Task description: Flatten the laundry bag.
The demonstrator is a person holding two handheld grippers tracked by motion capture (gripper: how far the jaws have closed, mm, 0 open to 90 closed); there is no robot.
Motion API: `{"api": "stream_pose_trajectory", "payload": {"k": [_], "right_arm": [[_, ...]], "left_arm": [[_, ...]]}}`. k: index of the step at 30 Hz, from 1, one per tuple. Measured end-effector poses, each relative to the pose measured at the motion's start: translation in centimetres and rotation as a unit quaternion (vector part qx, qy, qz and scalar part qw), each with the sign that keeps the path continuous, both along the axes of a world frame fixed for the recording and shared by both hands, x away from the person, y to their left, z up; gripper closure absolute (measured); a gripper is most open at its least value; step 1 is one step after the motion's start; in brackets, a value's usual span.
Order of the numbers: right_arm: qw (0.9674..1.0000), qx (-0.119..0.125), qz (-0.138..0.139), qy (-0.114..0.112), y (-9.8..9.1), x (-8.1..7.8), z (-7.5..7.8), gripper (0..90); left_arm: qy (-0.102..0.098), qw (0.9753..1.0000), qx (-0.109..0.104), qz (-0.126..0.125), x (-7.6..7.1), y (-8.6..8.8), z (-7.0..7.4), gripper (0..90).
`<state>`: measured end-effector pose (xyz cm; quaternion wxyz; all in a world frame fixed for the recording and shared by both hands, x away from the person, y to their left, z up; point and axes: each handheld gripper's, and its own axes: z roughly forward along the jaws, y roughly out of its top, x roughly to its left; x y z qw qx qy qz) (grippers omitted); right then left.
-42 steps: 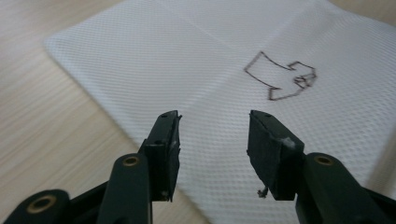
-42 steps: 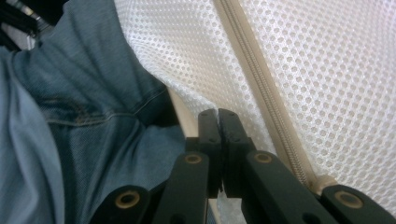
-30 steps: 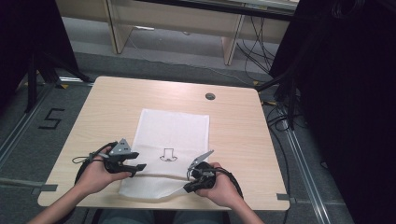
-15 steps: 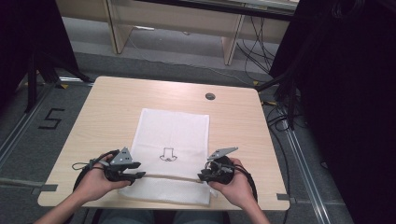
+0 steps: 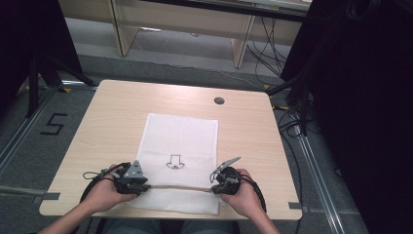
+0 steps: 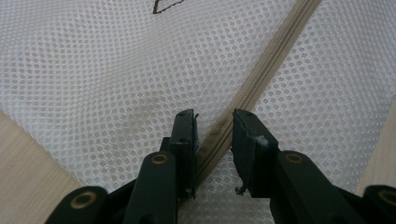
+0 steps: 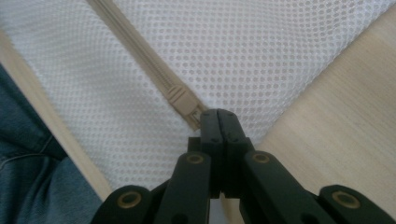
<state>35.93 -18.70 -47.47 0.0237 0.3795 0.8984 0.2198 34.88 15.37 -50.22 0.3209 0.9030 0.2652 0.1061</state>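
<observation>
Right gripper (image 7: pixel 218 114), jaws clamped on the zipper pull (image 7: pixel 186 105); left gripper (image 6: pixel 214 128) half-closed astride the zipper (image 6: pixel 261 79), just narrowing, not yet pinching. Unanchored, the mesh bag (image 5: pixel 182 141) may bunch when pulled.

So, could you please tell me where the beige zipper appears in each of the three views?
High view: zipper runs level between both hands, near the bag's front edge.
Left gripper view: diagonal, top right down between the open jaws.
Right gripper view: diagonal from top left to the jaws.
Shared landmark: white mesh bag.
</observation>
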Motion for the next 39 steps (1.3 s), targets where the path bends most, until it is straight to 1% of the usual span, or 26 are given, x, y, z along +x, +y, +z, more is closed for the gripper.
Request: {"api": "stream_pose_trajectory", "payload": {"k": [1, 4, 6, 8, 9, 10, 11, 13, 15, 17, 20, 21, 22, 23, 24, 25, 27, 28, 29, 30, 32, 34, 35, 36, 37, 39], "right_arm": [[1.0000, 0.000, 0.000, 0.000, 0.0, 0.0, 0.0, 90.0], [1.0000, -0.007, 0.006, 0.000, 0.3, 0.4, -0.5, 90.0], [0.9999, -0.013, 0.006, 0.001, 0.4, 0.5, -0.6, 90.0], [0.9997, -0.022, -0.005, 0.002, 0.5, 0.5, -0.6, 90.0], [0.9997, -0.022, 0.005, -0.006, 0.5, 0.7, -0.6, 90.0], [0.9997, -0.021, 0.009, -0.007, 0.5, 0.8, -0.7, 90.0], [0.9998, -0.020, 0.005, -0.004, 0.5, 0.9, -0.7, 90.0], [0.9998, -0.018, 0.005, -0.006, 0.4, 0.9, -0.7, 90.0], [0.9998, -0.017, 0.006, -0.007, 0.3, 0.9, -0.7, 90.0], [0.9999, -0.016, 0.001, -0.003, 0.3, 0.9, -0.7, 89.7], [1.0000, 0.001, -0.004, 0.001, 0.0, 0.9, -0.6, 83.3], [0.9999, 0.008, -0.004, -0.005, -0.1, 0.8, -0.4, 79.5], [0.9997, 0.015, -0.011, -0.015, -0.3, 0.7, -0.1, 78.4], [0.9994, 0.020, -0.014, -0.024, -0.5, 0.6, 0.1, 78.4], [0.9980, 0.034, -0.026, -0.045, -1.1, 0.5, 0.7, 78.2], [0.9980, 0.034, -0.026, -0.045, -1.1, 0.5, 0.7, 78.2], [0.9964, 0.044, -0.052, -0.049, -1.7, 0.3, 1.2, 77.3], [0.9957, 0.047, -0.059, -0.055, -2.1, 0.4, 1.1, 76.6], [0.9952, 0.050, -0.061, -0.059, -2.4, 0.4, 1.1, 76.6], [0.9942, 0.057, -0.072, -0.057, -2.9, 0.5, 0.9, 75.7], [0.9942, 0.059, -0.073, -0.054, -3.0, 0.5, 0.9, 75.2], [0.9935, 0.061, -0.069, -0.065, -3.0, 0.5, 0.8, 73.6], [0.9935, 0.061, -0.068, -0.068, -3.0, 0.5, 0.9, 72.1], [0.9926, 0.066, -0.071, -0.073, -2.9, 0.4, 0.8, 70.8], [0.9933, 0.058, -0.065, -0.076, -3.0, 0.4, 0.8, 69.3], [0.9930, 0.058, -0.072, -0.073, -2.8, 0.3, 0.8, 67.3]], "left_arm": [[0.003, 1.0000, 0.002, -0.006, 0.1, 0.1, 0.0, 69.7], [0.004, 1.0000, -0.006, 0.004, 0.2, 0.0, -0.2, 69.5], [-0.004, 1.0000, 0.000, -0.002, 0.4, 0.0, -0.2, 69.2], [-0.006, 0.9999, -0.005, 0.008, 0.5, -0.1, -0.3, 68.6], [-0.005, 0.9999, -0.006, 0.008, 0.5, -0.1, -0.4, 68.6], [0.000, 0.9999, -0.009, 0.007, 0.5, -0.1, -0.3, 68.6], [-0.009, 1.0000, 0.001, 0.000, 0.6, 0.1, -0.2, 68.6], [-0.003, 1.0000, -0.004, 0.004, 0.4, 0.0, -0.3, 68.5], [-0.008, 0.9999, -0.004, 0.008, 0.4, 0.0, -0.3, 68.5], [-0.005, 1.0000, -0.003, 0.007, 0.3, 0.0, -0.3, 68.0], [-0.009, 0.9999, -0.006, 0.002, 0.4, 0.2, 0.0, 63.4], [-0.004, 0.9996, -0.024, 0.011, 0.4, 0.2, 0.0, 61.7], [-0.006, 0.9994, -0.030, 0.014, 0.4, 0.2, 0.1, 59.8], [-0.005, 0.9989, -0.043, 0.016, 0.4, 0.2, 0.3, 58.2], [-0.013, 0.9980, -0.059, 0.018, 0.5, 0.2, 0.6, 55.2], [-0.013, 0.9980, -0.059, 0.018, 0.5, 0.2, 0.6, 53.4], [-0.018, 0.9973, -0.068, 0.019, 0.6, 0.2, 0.7, 52.1], [-0.021, 0.9971, -0.070, 0.021, 0.7, 0.2, 0.7, 50.7], [-0.024, 0.9970, -0.073, 0.011, 0.8, 0.2, 0.7, 48.9], [-0.013, 0.9962, -0.084, 0.016, 0.7, 0.0, 0.6, 47.2], [-0.024, 0.9965, -0.079, 0.009, 0.9, 0.0, 0.7, 46.9], [-0.024, 0.9964, -0.081, 0.015, 1.0, -0.1, 0.6, 45.8], [-0.017, 0.9957, -0.089, 0.021, 0.9, -0.2, 0.6, 45.5], [-0.018, 0.9958, -0.087, 0.022, 0.9, -0.2, 0.6, 45.4], [-0.025, 0.9961, -0.083, 0.016, 1.1, -0.1, 0.6, 45.1], [-0.018, 0.9954, -0.090, 0.027, 1.0, 0.0, 0.6, 44.5]]}}
